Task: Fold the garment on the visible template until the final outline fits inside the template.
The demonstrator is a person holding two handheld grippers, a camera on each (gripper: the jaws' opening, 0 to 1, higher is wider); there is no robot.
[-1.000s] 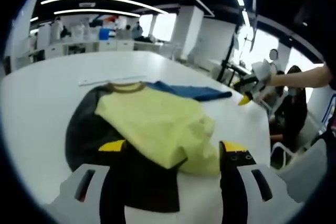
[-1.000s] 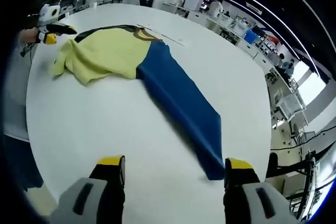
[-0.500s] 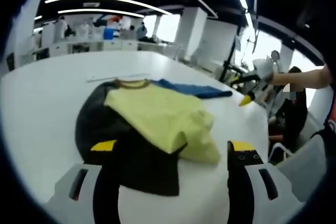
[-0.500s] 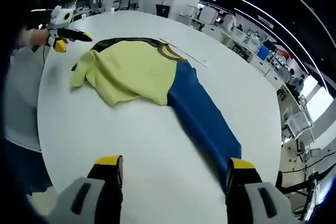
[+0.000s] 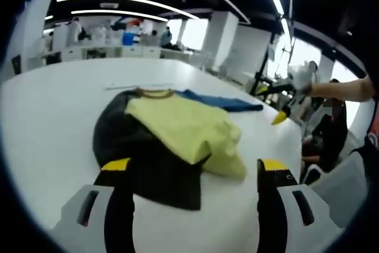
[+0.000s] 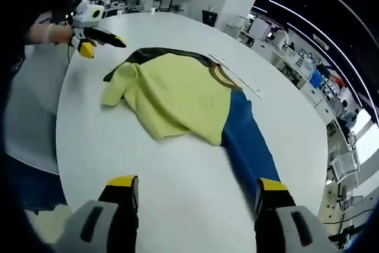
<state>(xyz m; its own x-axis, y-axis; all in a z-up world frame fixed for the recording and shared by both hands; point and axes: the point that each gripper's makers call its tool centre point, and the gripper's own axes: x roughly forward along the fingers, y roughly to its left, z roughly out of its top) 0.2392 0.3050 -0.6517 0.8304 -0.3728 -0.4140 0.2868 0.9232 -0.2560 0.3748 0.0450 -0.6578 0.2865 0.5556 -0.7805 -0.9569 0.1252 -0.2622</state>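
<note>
A garment lies crumpled on the white table: a yellow middle part, a black part and a long blue part, with a brown collar. My left gripper stands open just short of the black hem, nothing between its jaws. My right gripper, held by a hand, hovers past the table's right edge. In the right gripper view the yellow part, blue part and black part lie ahead of my open right gripper. The left gripper is at the far left there.
A thin pale strip lies on the table beside the collar, also seen as a strip in the right gripper view. Desks, shelves and people stand around the room. The table edge runs close on the left.
The garment lies as before. The right gripper's camera has swung toward the yellow part, the left gripper's has drawn back a little. Both grippers stay open.
</note>
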